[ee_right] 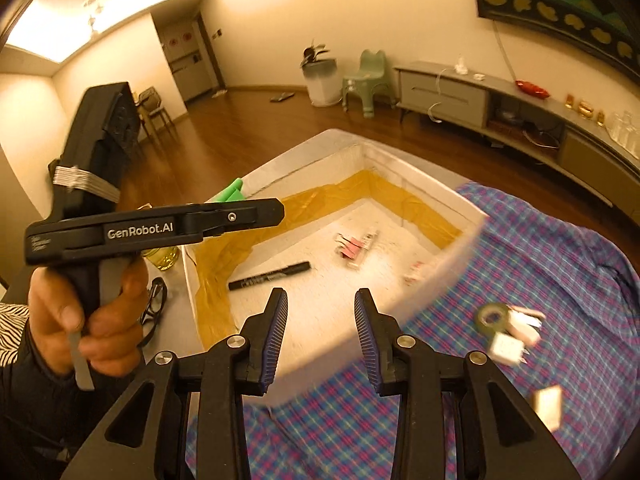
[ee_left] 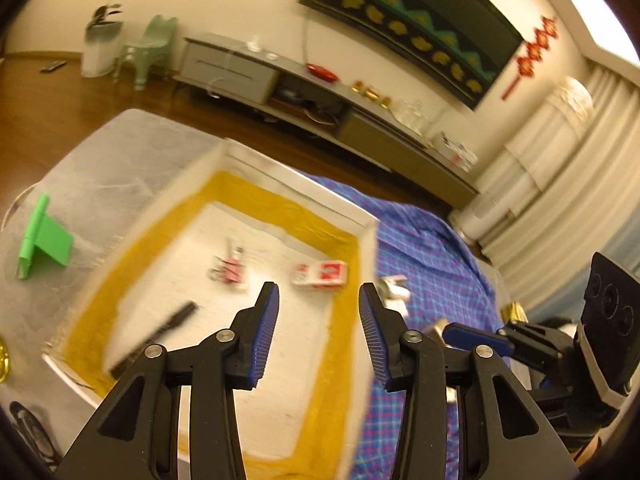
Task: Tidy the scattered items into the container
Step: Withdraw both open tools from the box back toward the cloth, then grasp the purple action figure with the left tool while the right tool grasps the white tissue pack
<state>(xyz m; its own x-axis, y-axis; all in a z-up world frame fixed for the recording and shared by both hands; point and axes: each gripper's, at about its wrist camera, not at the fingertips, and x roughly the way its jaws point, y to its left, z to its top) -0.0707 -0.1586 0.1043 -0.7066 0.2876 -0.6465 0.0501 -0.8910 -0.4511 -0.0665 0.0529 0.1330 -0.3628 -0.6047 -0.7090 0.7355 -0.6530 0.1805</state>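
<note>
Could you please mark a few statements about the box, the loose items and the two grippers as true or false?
1. A black marker lies inside the white box. True.
2. The roll of tape is already in the box. False: it lies outside it, on the checked cloth.
3. The left gripper holds the red-and-white packet. False: its jaws stand open with nothing between them; the packet lies on the box floor.
4. The right gripper is empty. True: its jaws stand apart, gripping nothing.
5. A green stand sits inside the box. False: it stands on the table beside the box.
</note>
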